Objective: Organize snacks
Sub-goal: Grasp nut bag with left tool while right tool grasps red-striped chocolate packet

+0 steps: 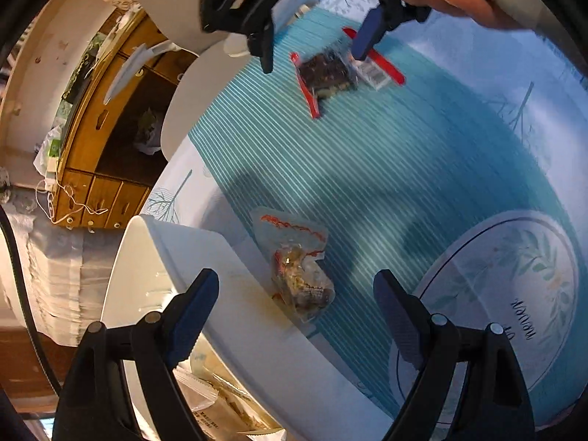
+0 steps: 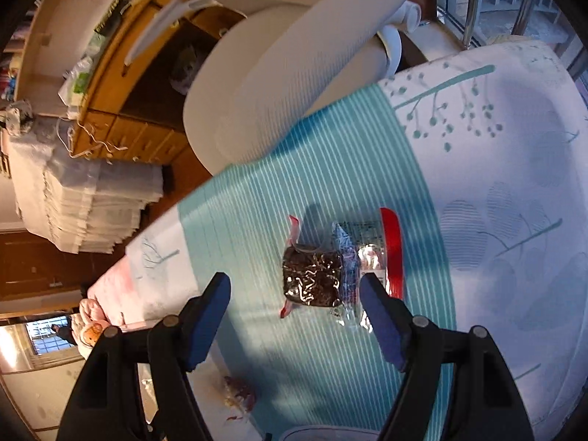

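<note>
1. Left wrist view: my left gripper (image 1: pixel 296 290) has its 2 fingers spread wide and grasps nothing.
2. Between those fingers, toward 11 o'clock, a clear snack bag (image 1: pixel 299 275) with red-orange squiggly print lies on the teal striped tablecloth (image 1: pixel 386 169), touching the rim of the white bin (image 1: pixel 205 257).
3. At 7 o'clock, packets (image 1: pixel 220 404) lie inside that bin; their printing is too small to read.
4. At 4 o'clock a round leafy emblem (image 1: pixel 514 316) on the cloth carries upside-down lettering I cannot make out.
5. Right wrist view: my right gripper (image 2: pixel 296 305) is also released, fingers apart, just above a dark snack pack (image 2: pixel 312 279) with red edges.
6. That pack's label (image 2: pixel 362 231), at 1 o'clock, is blurred and unreadable.
7. A white chair (image 2: pixel 272 84) stands beyond the table at 12 o'clock.
</note>
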A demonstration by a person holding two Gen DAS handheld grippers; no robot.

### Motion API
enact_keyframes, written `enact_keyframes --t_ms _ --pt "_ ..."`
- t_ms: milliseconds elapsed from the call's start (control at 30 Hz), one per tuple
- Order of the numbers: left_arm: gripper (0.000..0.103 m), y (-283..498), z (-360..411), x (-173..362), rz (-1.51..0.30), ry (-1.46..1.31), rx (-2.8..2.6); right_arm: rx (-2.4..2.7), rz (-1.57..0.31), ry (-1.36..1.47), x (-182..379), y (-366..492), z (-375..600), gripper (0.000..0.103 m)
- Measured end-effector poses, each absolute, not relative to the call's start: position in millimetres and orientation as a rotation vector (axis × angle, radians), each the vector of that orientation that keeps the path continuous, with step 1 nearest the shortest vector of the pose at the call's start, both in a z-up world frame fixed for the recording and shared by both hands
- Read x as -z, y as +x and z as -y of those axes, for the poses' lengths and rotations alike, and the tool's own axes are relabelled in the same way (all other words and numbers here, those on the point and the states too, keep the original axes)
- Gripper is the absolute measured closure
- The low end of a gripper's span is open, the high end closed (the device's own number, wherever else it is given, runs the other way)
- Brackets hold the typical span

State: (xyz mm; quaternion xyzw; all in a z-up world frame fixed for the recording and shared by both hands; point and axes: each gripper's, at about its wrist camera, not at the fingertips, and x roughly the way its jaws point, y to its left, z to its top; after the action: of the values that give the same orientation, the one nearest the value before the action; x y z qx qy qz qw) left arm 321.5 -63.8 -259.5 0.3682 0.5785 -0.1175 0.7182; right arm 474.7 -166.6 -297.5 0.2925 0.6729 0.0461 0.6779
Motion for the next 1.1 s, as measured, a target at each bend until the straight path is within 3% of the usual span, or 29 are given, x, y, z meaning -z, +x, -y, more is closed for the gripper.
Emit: enact_keyframes --t_ms 200,333,567,633,900,1100 --pt "0.021 326.4 63.4 270.2 -1.296 0.847 0.249 -0.081 -1.531 0.585 305.7 481.2 159.6 0.032" --pt "0.030 332.9 61.6 276.1 -1.324 0.843 0.231 -0.074 -1.549 0.490 304.9 485.6 149.2 0.036" --pt "0.048 342.8 60.1 287.7 -1.336 0.856 0.213 -0.067 -1.557 0.367 303.8 486.2 140.0 0.058" --pt "0.055 343.4 60.2 288.9 -1.330 0.847 0.216 -0.074 -1.560 0.366 303.5 482.6 140.5 0.059" --pt "0.065 346.6 59.3 286.7 -1.304 0.808 0.208 -0.092 -1.544 0.335 298.7 467.5 146.2 0.064" --pt "0.067 341.8 61.7 288.4 -1.295 0.816 0.188 -0.079 -1.566 0.350 299.2 450.3 157.3 0.064"
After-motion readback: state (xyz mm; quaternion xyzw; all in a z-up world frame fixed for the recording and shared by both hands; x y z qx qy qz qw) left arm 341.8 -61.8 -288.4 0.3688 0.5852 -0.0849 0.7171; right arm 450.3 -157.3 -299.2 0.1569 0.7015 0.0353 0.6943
